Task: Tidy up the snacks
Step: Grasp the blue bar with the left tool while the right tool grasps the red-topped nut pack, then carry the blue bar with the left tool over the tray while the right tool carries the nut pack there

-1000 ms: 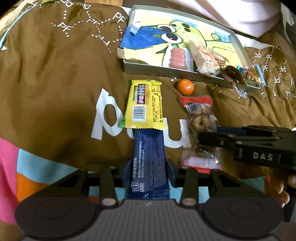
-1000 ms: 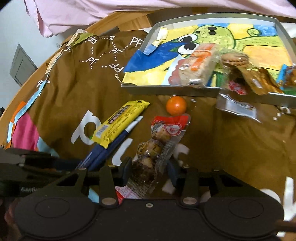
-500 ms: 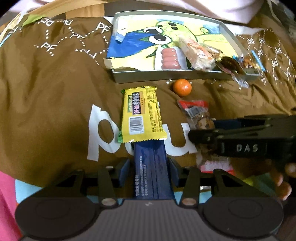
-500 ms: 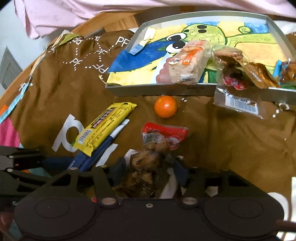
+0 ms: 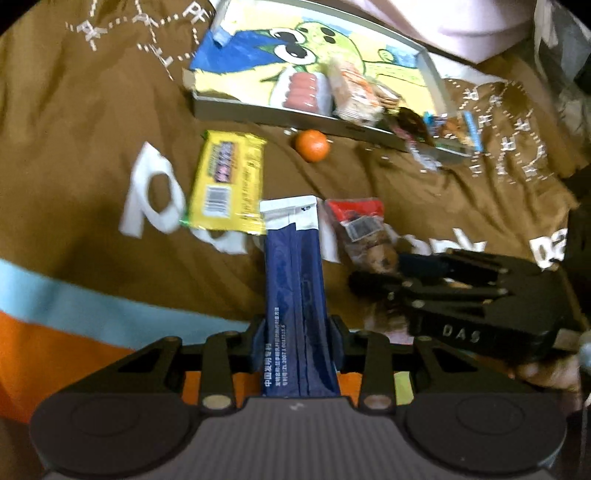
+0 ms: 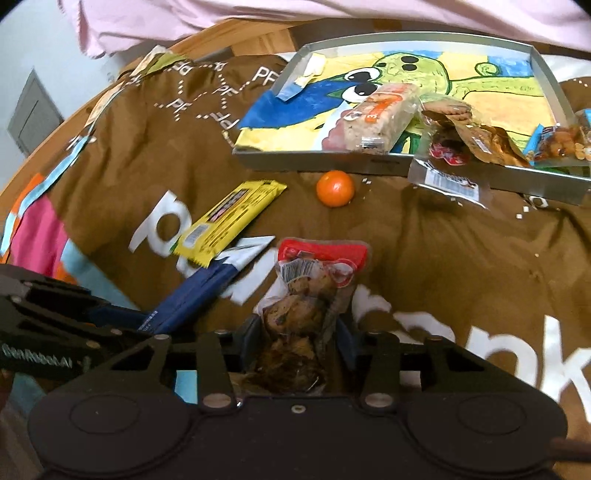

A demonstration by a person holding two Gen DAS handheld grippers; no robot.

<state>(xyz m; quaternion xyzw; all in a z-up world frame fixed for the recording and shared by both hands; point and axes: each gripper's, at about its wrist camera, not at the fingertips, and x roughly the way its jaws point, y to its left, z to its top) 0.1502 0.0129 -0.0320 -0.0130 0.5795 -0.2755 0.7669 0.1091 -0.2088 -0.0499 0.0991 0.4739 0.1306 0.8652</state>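
My left gripper (image 5: pixel 297 341) is shut on a long dark blue packet (image 5: pixel 295 288) with a white end, lifted off the cloth. My right gripper (image 6: pixel 295 339) is shut on a clear bag of muffins with a red top (image 6: pixel 310 291); this gripper shows at the right of the left wrist view (image 5: pixel 376 280). A yellow snack bar (image 5: pixel 227 186) and a small orange (image 5: pixel 312 145) lie on the brown cloth in front of a metal tray (image 6: pixel 317 162). The tray holds several snack packs, such as a rice cracker bar (image 6: pixel 380 116).
The tray has a cartoon frog drawing on its floor. A clear wrapper (image 6: pixel 448 181) hangs over its front rim. The brown printed cloth (image 6: pixel 461 258) covers the table. Pink fabric (image 6: pixel 258 14) lies behind the tray.
The left gripper has lifted the blue packet out from under the yellow bar, so its white end now shows. The right gripper has raised the muffin bag.
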